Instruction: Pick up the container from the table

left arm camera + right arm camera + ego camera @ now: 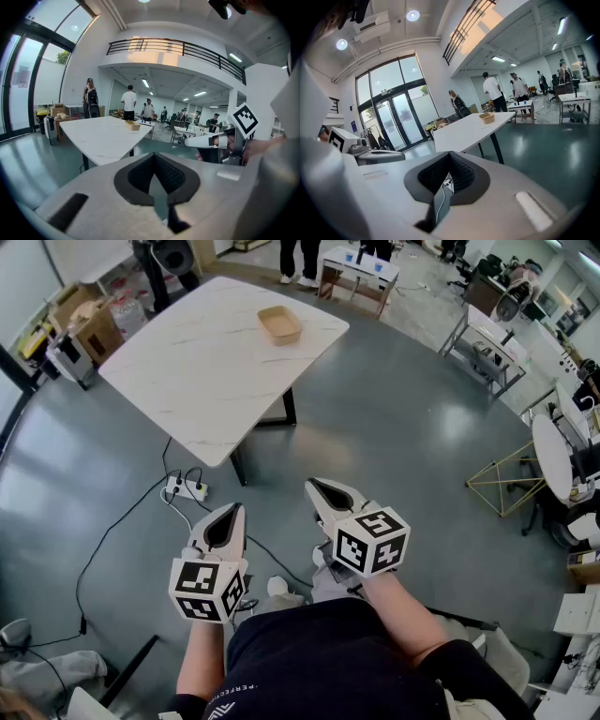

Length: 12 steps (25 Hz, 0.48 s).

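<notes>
A shallow tan container (279, 324) sits near the far right corner of a white marble table (187, 381). Both grippers hover over the grey floor, well short of the table, and point toward it. My left gripper (231, 510) is shut with nothing in it, and my right gripper (317, 486) is shut and empty too. In the left gripper view the container (133, 124) is small and far off on the table (101, 136), beyond the closed gripper (153, 157). The right gripper view shows the container (487, 117) far ahead, past its closed gripper (450, 154).
A power strip with black cables (187, 488) lies on the floor by the table's near corner. Cardboard boxes (89, 324) stand at the far left. Several people stand beyond the table. Other tables and a gold wire frame (506, 479) stand to the right.
</notes>
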{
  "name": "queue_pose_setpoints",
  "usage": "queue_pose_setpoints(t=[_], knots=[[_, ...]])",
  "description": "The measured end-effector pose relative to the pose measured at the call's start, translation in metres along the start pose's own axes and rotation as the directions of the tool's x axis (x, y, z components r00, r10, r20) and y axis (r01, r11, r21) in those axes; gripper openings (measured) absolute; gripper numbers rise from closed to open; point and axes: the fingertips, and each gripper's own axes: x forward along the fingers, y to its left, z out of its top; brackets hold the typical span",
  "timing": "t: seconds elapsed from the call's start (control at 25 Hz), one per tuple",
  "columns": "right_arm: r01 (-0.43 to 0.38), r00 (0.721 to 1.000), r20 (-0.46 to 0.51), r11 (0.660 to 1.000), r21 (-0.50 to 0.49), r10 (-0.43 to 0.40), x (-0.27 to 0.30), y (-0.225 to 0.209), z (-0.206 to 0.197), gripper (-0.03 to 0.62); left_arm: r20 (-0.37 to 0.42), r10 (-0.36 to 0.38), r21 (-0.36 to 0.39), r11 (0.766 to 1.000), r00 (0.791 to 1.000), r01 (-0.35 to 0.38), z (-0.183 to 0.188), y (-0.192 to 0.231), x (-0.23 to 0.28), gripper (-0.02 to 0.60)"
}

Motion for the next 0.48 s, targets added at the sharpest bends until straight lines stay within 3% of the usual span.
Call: queue_pose_setpoints(t=[0.48], knots=[[0.017, 1.000, 0.015, 0.999, 0.043, -0.018, -0.001, 0.021, -0.007, -0.003, -0.021, -0.056, 0.012, 0.998, 0.998, 0.056, -0.010, 0.005, -0.015, -0.005]])
